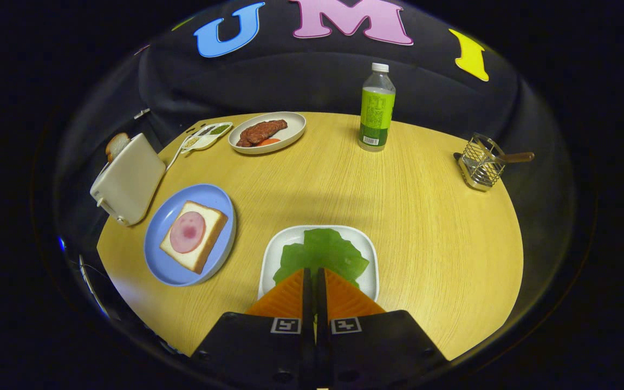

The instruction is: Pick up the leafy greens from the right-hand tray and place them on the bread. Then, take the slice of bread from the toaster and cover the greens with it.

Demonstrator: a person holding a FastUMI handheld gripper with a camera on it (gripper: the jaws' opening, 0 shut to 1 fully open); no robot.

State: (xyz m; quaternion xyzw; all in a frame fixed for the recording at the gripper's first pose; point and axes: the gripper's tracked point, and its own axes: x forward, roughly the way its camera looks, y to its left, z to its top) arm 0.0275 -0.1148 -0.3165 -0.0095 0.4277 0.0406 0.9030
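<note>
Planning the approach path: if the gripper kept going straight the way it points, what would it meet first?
Most likely the leafy greens on the white tray, lying just ahead of the gripper, whose jaws are closed together. Height above the tray is hard to judge, so it might pass over them toward the bottle.

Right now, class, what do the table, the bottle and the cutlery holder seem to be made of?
Table: pale wood or wood-look laminate, matte, fine grain lines. Bottle: clear plastic, probably, see-through neck. Cutlery holder: shiny metal wire. The gripper, fingers closed, points at the greens.
</note>
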